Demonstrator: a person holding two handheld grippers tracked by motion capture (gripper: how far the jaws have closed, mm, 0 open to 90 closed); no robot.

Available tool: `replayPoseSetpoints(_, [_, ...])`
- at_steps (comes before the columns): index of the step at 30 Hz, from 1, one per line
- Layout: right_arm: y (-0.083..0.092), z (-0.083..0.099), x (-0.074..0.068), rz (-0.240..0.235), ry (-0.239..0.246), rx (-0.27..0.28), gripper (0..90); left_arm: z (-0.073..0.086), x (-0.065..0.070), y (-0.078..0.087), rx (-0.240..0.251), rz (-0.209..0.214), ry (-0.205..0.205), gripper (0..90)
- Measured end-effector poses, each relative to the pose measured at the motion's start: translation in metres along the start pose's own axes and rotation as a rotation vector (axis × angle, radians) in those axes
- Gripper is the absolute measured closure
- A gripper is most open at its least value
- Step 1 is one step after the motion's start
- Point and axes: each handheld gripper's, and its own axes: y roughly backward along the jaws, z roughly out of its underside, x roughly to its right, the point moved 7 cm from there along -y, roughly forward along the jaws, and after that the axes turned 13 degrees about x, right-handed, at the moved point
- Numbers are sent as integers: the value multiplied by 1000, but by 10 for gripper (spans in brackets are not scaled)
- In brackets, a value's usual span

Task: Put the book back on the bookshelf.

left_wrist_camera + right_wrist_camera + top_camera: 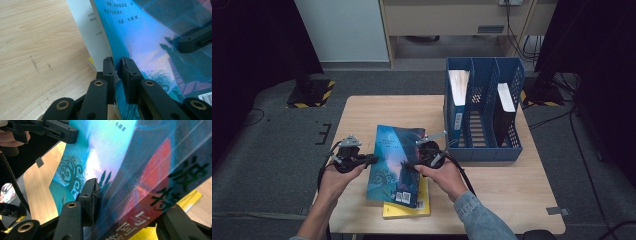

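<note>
A blue illustrated book [394, 162] is held between both grippers, tilted, just above a yellow book [408, 209] on the wooden table [502, 185]. My left gripper [370, 160] is shut on the blue book's left edge; in the left gripper view its jaws [117, 68] pinch the thin cover [150, 37] beside the white pages. My right gripper [414, 165] is shut on the right, spine side; in the right gripper view its jaws [132, 205] stand wide around the thick spine [160, 177].
A blue three-slot file holder [484, 150] stands at the table's back right, with a blue book [458, 95] in its left slot and a dark book [504, 112] in its right slot. Bare wood lies left of the books. The yellow book's corner [191, 196] shows below the spine.
</note>
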Motion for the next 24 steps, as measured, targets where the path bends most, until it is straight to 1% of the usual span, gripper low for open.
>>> replayPoseSetpoints(2, [0,-1,0,-1,4,4,559,-1,0,0,-4,1,-3,816])
replayPoseSetpoints(5, [2,-4,-1,-1,11,3,560,-5,1,1,-12,-5,-20,816])
replayPoseSetpoints(10, [6,-15,0,16,17,21,552,-12,4,4,-3,-1,-43,820])
replayPoseSetpoints(11, [7,-16,1,18,21,15,564,-13,5,3,-1,0,-45,821])
replayPoseSetpoints(15, [9,-18,1,10,16,20,584,-14,5,5,2,7,-47,822])
replayPoseSetpoints(17, [9,-21,1,18,20,24,590,-16,4,5,4,2,-45,822])
replayPoseSetpoints(19, [10,-29,1,33,42,31,595,-18,3,6,3,-2,-53,822])
replayPoseSetpoints(20, [10,-29,1,33,42,31,595,-19,3,5,2,-5,-58,822])
replayPoseSetpoints(21, [12,-35,1,42,62,28,594,-19,3,5,-2,-9,-62,823])
replayPoseSetpoints(24, [13,-40,1,44,68,25,591,-20,3,3,-10,-5,-70,822])
